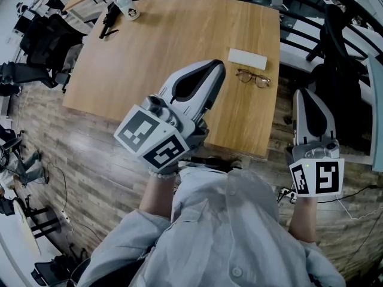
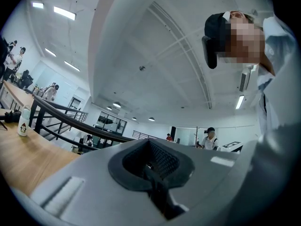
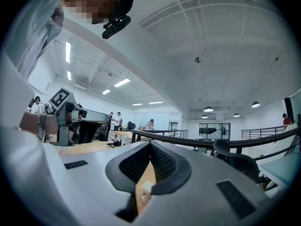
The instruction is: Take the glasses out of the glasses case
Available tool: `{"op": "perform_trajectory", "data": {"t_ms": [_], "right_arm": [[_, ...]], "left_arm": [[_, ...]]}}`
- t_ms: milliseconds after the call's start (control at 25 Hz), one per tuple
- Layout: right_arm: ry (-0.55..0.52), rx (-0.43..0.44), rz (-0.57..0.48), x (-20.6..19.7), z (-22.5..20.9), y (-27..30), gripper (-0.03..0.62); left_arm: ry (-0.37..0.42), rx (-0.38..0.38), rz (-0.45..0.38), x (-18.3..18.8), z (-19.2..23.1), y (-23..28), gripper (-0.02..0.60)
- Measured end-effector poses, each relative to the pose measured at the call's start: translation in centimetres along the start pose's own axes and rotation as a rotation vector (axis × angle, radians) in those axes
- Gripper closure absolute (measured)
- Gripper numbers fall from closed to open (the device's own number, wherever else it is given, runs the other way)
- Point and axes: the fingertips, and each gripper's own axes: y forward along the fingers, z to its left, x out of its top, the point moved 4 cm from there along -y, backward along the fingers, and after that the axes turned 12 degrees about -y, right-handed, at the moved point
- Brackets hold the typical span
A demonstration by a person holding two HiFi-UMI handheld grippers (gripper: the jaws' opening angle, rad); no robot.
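Glasses (image 1: 253,78) lie on the bare wood of the table (image 1: 149,64), far-right part, outside the glasses case (image 1: 247,58). The case is a flat white slab just beyond them on the far side, close but apart as far as can be made out; whether it is latched cannot be told. Both run left to right, the right ends a touch nearer. The frame sits lenses side by side; whether its arms are folded is too small to tell. Left gripper (image 1: 216,67) is clenched, pads together on nothing, held above the table with its tip just left of the glasses in the head view. By its size there it is well above the wood, so the reach is down and a little right. Right gripper (image 1: 304,93) is likewise clenched and empty, off the table's right edge over the floor, glasses to its far left; in its own view case and a lens show low in the slot under its pads. Judgement: the glasses are already out, and either hand could reach them — nothing stands between. A white cup (image 1: 127,6) and a dark object (image 1: 108,23) sit far left, well clear; a black chair (image 1: 335,34) stands right of the table.
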Motion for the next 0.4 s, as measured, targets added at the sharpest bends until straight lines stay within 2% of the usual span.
{"op": "perform_trajectory", "data": {"t_ms": [400], "right_arm": [[-0.001,-0.003,0.012,-0.02,-0.24,0.37,0.592]], "left_arm": [[-0.007,-0.003,-0.001,0.25,0.37,0.35,0.578]]}}
